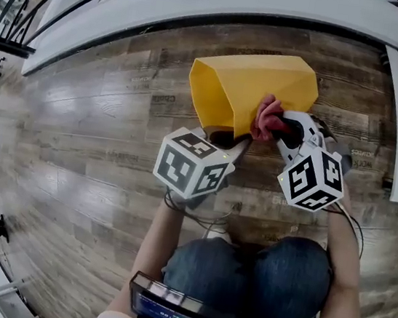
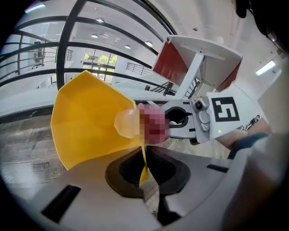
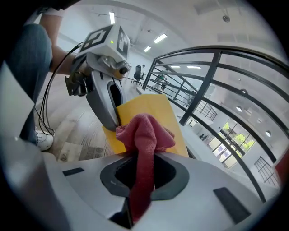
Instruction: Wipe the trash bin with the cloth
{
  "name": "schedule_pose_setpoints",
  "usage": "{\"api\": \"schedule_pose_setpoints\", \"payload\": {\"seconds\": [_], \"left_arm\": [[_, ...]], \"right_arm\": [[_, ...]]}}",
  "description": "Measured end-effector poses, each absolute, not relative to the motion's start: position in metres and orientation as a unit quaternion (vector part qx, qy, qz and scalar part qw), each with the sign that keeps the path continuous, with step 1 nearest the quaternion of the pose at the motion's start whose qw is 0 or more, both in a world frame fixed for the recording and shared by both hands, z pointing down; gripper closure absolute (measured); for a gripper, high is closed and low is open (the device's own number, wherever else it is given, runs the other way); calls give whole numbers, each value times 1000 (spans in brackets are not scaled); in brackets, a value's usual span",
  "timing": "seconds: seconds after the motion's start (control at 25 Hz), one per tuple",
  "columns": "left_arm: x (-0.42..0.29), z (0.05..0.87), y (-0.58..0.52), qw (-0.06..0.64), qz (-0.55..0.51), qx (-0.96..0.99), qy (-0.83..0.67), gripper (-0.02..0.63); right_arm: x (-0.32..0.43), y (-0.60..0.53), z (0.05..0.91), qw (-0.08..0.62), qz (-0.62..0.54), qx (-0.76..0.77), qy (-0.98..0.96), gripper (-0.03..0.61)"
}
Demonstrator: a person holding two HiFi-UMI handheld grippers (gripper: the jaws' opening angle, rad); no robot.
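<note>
left gripper [image 2: 144, 169] first: its jaws are pinched nearly all the way together on a thin yellow edge, which is the wall of the trash bin [image 2: 90, 122]. so it's clamped on the bin, with the yellow sheet running straight down the middle of the gap. in the left gripper view the bin fans out up and to the left from that pinch point.

right gripper [image 3: 143, 173] has its jaws closed on the cloth [image 3: 144, 135], a pinkish-red one. a strip of it hangs down through the jaws at the bottom of the frame, and the rest bunches up in a lump just past the tips. that lump sits right against the yellow side of the bin, touching it as far as i can see.

from the head view the bin is in the upper middle of the frame, tilted rather than standing upright, and the two grippers come at it from below. the left one is at its lower edge. the right one is at its lower right side, with the cloth squeezed between it and the bin. can't tell whether the bin touches the floor [image 1: 77, 137], which is wood plank. each gripper's marker cube shows just under the bin, one left of centre [image 1: 192, 165] and one to the right [image 1: 312, 179].

the person's knees [image 1: 255, 280] in jeans fill the bottom middle, and a curved white ledge [image 1: 278, 11] runs across the top.
</note>
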State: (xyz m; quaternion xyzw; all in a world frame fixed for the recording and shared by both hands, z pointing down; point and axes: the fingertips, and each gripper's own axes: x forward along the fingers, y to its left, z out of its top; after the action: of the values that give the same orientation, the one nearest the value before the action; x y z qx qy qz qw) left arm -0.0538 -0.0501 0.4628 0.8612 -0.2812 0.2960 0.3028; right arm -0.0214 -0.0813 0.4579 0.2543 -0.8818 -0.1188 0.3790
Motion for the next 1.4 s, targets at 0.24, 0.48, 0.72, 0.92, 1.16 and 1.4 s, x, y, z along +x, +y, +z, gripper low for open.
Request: {"api": "schedule_pose_setpoints", "payload": {"seconds": [0.24,0.48,0.72,0.92,1.16,1.4], "left_arm": [[-60,465,-48,308,295,858,-287,599],[-60,466,-44,304,304,859,-279,600],[-61,465,-43,306,301,859,-279,600],[-62,461,-45,317,290,856,-286,600],[-66,459,-49,336,269,852,-299,598],[-68,458,-50,354,251,847,-307,595]], "right_arm": [[18,-101,502,423,-62,304,-851,534],[60,-118,539,466,-5,350,-812,534],[80,-126,552,496,14,373,-784,534],[74,-120,526,487,-15,376,-789,534],[22,-95,465,425,-91,308,-846,534],[-22,-64,449,387,-128,215,-887,534]]}}
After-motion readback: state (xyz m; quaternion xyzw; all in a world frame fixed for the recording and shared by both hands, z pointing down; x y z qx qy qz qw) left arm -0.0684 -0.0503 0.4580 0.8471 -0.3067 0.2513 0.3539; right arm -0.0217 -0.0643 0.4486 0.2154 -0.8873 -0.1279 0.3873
